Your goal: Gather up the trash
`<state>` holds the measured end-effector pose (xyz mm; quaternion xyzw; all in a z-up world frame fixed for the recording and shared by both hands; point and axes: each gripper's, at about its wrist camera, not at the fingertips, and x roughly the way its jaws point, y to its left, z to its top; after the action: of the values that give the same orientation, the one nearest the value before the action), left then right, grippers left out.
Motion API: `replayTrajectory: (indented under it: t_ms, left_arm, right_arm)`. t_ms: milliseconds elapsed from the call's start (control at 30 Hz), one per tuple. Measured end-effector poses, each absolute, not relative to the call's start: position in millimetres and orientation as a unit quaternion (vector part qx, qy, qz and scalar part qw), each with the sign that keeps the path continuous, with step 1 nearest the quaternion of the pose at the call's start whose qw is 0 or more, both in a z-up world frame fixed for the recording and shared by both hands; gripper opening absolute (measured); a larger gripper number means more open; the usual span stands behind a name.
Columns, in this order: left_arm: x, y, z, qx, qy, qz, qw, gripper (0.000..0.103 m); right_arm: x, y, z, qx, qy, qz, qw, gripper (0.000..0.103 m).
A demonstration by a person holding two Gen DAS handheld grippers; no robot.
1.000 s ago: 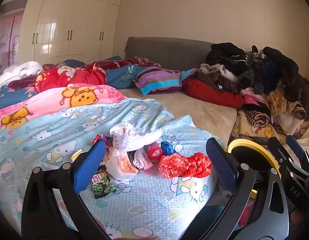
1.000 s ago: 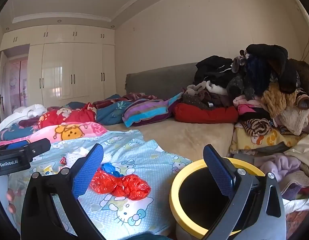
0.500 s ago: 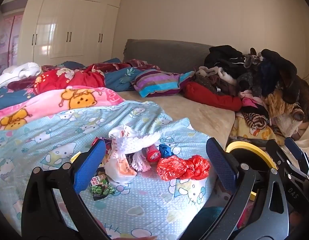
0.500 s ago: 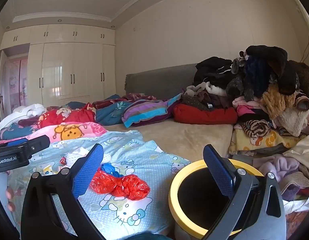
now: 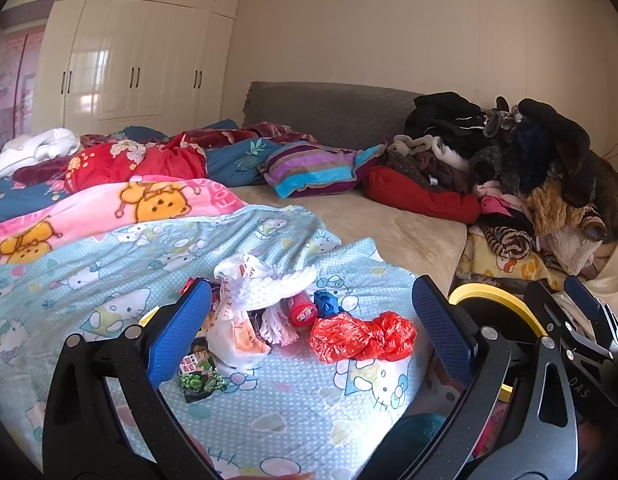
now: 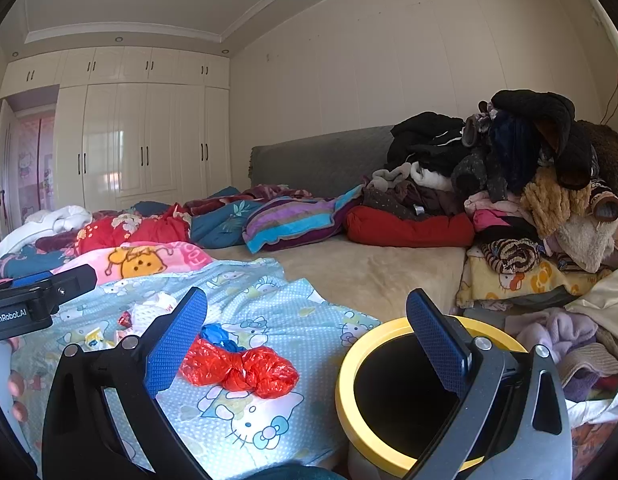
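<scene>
Trash [image 5: 265,312] lies piled on the bed [image 5: 393,232], nothing collected yet. Both grippers, left [image 5: 311,332] and right [image 6: 307,338], hover with fingers spread, empty. Next, I judge, the right pinches the red bag [image 6: 239,370] at its 9 o'clock, then carries it to the bin [image 6: 349,408] at 3.

Bright, even daylight in both views, with no single hard-edged shadow across the bedding. Soft window glare on the glossy wardrobe doors [image 5: 121,76], repeated in the right wrist view [image 6: 117,140]. Strong fisheye bending of walls and ceiling lines toward the rims, black vignette in every corner, sharp focus through the middle, slight softness at the very near lower edge.
</scene>
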<state>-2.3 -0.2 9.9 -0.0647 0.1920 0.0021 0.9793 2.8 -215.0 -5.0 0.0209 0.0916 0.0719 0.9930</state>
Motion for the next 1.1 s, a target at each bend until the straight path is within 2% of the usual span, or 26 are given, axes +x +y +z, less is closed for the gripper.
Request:
replayTrajectory:
  t_ms: [1100]
  left_arm:
    - [-4.5,-2.9,8.0,-0.063,0.190,0.000,0.980,0.092]
  right_arm:
    - [2.9,-213.8,-14.1,0.021,0.099,0.072,0.992,0.097]
